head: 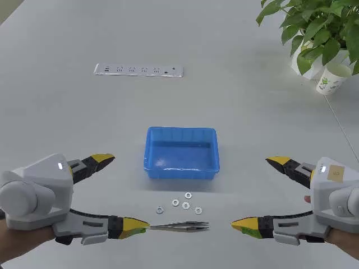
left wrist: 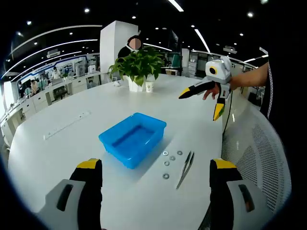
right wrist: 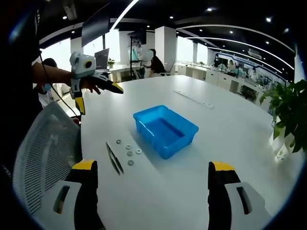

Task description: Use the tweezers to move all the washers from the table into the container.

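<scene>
Container (head: 181, 171) blue, open-topped, mid-table (head: 252, 84), only its own bare floor showing; five washers (head: 185, 204) loose just before it, tweezers (head: 179, 226) flat beside them. Left gripper (head: 129, 191) and right gripper (head: 251, 193) held low at either side, pointed inward. Fingers (head: 133, 226) spread wide on both, gripping nothing, lower left tip just beside the tweezers.
</scene>
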The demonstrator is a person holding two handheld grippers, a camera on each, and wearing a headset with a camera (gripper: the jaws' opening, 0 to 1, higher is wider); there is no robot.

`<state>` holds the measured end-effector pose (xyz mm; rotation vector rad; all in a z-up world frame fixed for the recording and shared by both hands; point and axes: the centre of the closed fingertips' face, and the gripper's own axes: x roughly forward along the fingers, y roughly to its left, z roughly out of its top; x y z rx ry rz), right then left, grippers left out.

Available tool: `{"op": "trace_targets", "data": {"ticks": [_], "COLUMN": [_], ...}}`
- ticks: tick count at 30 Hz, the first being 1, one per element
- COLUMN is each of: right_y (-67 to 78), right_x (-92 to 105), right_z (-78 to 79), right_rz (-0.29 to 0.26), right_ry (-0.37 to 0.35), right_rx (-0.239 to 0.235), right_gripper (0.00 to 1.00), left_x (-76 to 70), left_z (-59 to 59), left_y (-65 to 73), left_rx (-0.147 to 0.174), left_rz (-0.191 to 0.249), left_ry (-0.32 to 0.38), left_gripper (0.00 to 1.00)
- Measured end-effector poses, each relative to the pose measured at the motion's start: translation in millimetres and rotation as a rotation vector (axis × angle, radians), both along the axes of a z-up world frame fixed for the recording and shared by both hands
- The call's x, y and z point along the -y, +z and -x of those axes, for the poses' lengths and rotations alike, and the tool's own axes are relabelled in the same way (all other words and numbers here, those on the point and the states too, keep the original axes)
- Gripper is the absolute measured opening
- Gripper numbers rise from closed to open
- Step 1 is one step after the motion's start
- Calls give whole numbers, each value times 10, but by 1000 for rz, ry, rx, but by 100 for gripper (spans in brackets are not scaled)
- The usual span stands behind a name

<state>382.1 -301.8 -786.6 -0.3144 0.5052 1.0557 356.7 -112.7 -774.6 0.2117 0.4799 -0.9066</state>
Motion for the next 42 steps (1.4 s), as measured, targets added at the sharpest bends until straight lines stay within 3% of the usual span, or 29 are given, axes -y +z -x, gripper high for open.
{"op": "trace_targets", "data": {"ticks": [42], "right_y": [24], "right_x": [5], "right_z": [-12], "right_rz": [4], "right_ry": [1], "right_rx": [8], "right_gripper": [97], "left_x": [7], "left_z": [7], "left_y": [37], "left_rx": [12], "left_rz": [-2], "left_ry": [0], "left_gripper": [99]}}
